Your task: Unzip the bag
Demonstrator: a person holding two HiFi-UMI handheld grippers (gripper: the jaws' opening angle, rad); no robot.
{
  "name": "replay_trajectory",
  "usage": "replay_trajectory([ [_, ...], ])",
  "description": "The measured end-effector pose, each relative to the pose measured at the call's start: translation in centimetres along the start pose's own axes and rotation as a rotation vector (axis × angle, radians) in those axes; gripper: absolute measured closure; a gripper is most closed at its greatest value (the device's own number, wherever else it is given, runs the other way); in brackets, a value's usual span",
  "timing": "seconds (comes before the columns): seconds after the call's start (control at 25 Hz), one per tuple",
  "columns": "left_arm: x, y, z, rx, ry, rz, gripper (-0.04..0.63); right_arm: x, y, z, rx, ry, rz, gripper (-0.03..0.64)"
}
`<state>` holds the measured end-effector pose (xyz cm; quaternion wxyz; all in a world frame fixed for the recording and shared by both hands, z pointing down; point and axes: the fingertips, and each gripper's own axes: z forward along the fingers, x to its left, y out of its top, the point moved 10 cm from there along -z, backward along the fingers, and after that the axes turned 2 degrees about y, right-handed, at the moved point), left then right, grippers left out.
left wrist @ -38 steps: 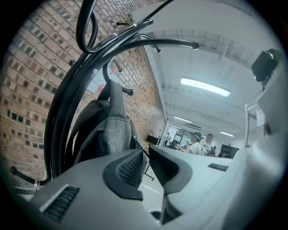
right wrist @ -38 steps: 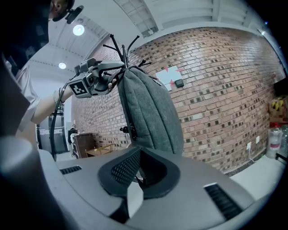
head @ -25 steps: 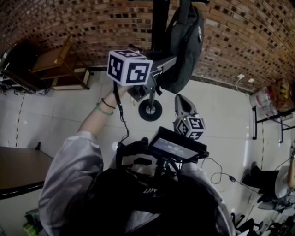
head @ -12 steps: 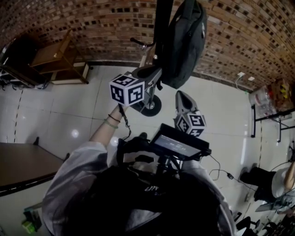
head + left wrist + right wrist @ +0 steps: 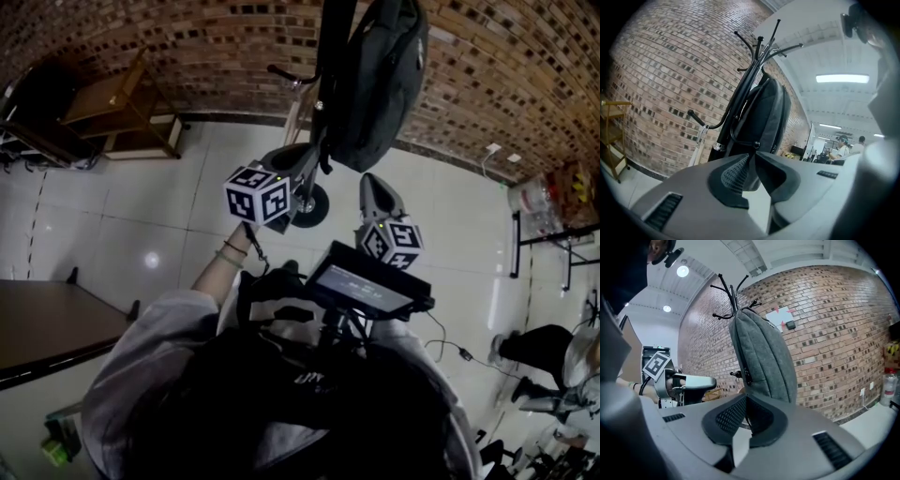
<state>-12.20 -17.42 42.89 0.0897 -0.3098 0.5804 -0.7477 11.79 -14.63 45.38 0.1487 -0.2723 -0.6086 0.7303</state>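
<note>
A dark grey backpack (image 5: 380,80) hangs on a black coat stand (image 5: 333,47) by the brick wall. My left gripper (image 5: 312,157) is below and left of the bag, close to the stand's pole and not touching the bag. The right gripper (image 5: 368,181) is just under the bag's bottom, also apart from it. In the left gripper view the backpack (image 5: 764,117) hangs beyond my shut left gripper (image 5: 753,155). The right gripper view shows the bag (image 5: 764,352) upright past the shut right gripper (image 5: 745,398), with the left gripper (image 5: 691,381) at the left.
The stand's round base (image 5: 306,206) rests on the white tiled floor. A white-stemmed handlebar (image 5: 286,80) leans by the wall. A wooden shelf (image 5: 117,112) stands at the back left, a dark table (image 5: 47,337) at my left. A person's legs (image 5: 539,347) are at the right.
My left gripper has dropped lower and drawn back from the bag's bottom. The right gripper has barely moved. The person at the right has shifted.
</note>
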Motion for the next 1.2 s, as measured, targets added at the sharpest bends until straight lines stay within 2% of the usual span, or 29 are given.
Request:
replay_trajectory([
  [0.32,-0.7,-0.7,-0.5,-0.004,0.025,0.098,0.545,0.2,0.4,0.3,-0.004,0.01,-0.02,0.61],
  [0.56,-0.6,-1.0,-0.4,-0.003,0.019,0.07,0.545,0.2,0.1,0.3,-0.005,0.007,-0.019,0.611],
  [1.2,-0.8,-1.5,-0.2,0.018,0.007,0.065,0.545,0.0,0.1,0.0,-0.019,-0.008,-0.014,0.61],
])
